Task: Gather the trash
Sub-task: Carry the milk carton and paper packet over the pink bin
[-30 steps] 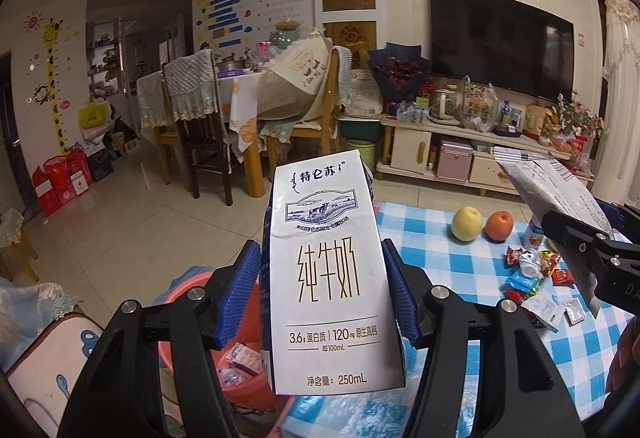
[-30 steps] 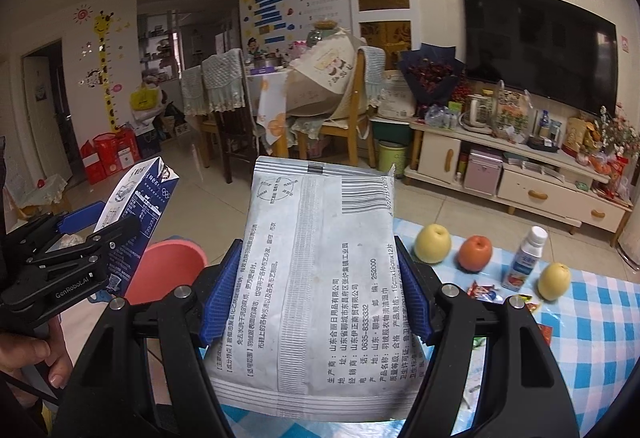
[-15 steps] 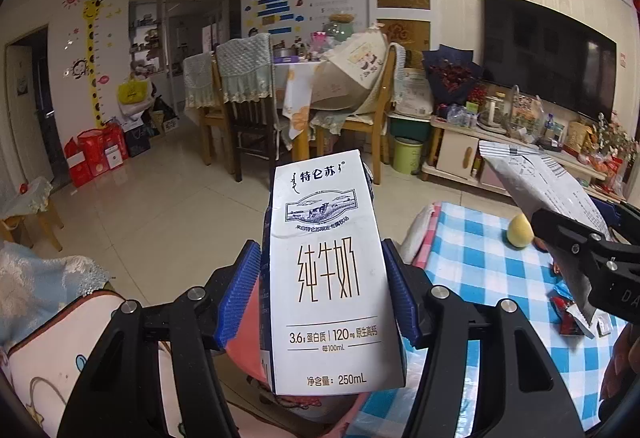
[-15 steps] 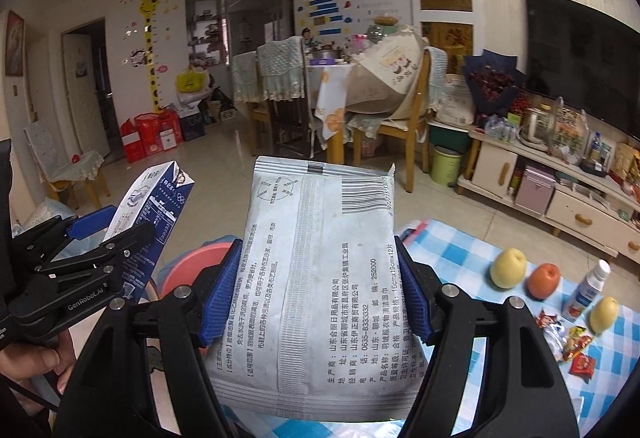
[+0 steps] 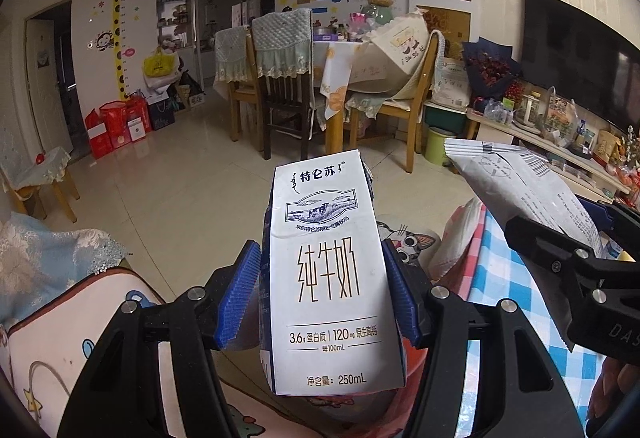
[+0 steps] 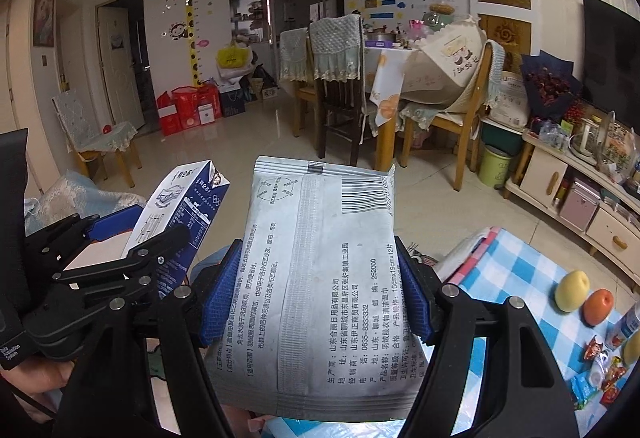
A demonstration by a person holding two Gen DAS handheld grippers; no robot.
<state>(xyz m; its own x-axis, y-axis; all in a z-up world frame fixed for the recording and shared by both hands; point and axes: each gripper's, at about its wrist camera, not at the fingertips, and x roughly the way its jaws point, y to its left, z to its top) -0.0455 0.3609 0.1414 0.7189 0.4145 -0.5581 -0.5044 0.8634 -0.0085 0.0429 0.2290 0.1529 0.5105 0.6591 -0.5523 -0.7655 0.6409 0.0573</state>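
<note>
White and blue milk carton, upright, clamped between blue pads of left hand-held gripper. Grey printed pouch, creased, with barcode, pinched in right hand-held gripper. Only in right wrist view: yellow pear and orange fruit on checkered bench.

The floor is of pale glossy tiles and reflects the light. On the white wall there is a yellow giraffe height chart, and beside it an open doorway. A dining table with a printed cloth stands in the middle, with wooden chairs under lace covers around it. At the right a black television hangs above a low cream cabinet. Red gift boxes stand against the wall.
</note>
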